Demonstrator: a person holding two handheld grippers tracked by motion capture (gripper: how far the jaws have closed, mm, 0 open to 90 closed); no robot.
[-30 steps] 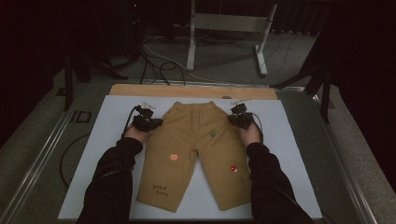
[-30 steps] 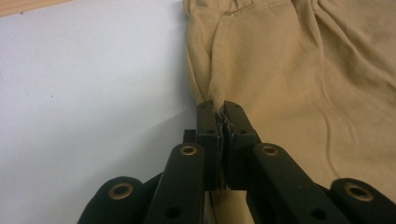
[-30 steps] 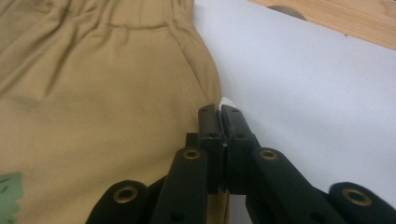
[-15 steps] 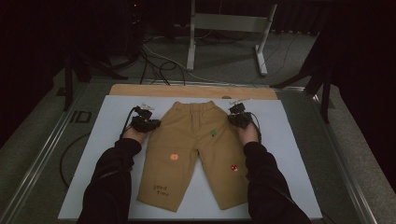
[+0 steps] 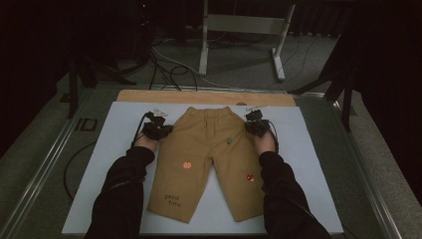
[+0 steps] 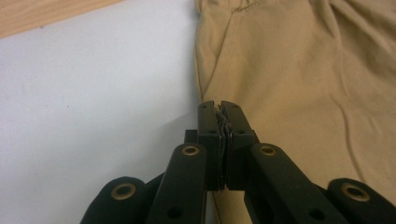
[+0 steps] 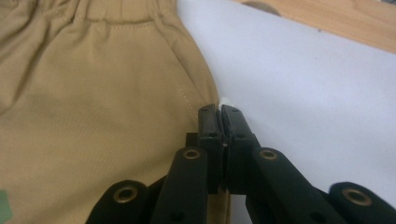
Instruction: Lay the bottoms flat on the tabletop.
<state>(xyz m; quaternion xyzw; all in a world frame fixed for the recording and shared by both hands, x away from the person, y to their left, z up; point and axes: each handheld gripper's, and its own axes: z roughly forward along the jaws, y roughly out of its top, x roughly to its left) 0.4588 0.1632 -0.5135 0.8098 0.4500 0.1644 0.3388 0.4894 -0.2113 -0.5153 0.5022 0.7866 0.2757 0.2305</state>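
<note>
On the white mat (image 5: 114,164), tan cotton shorts (image 5: 209,159) lie flat, waistband toward the far wooden table edge (image 5: 199,97). Left gripper (image 6: 219,109) clenched on the shorts' left side seam; right gripper (image 7: 219,112) clenched on the right seam.

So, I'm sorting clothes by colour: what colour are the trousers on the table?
Tan, a khaki brown; the trousers show it best in the left gripper view.

Black sleeves (image 5: 122,194); black tool (image 6: 219,135), brass-ringed screws.
</note>
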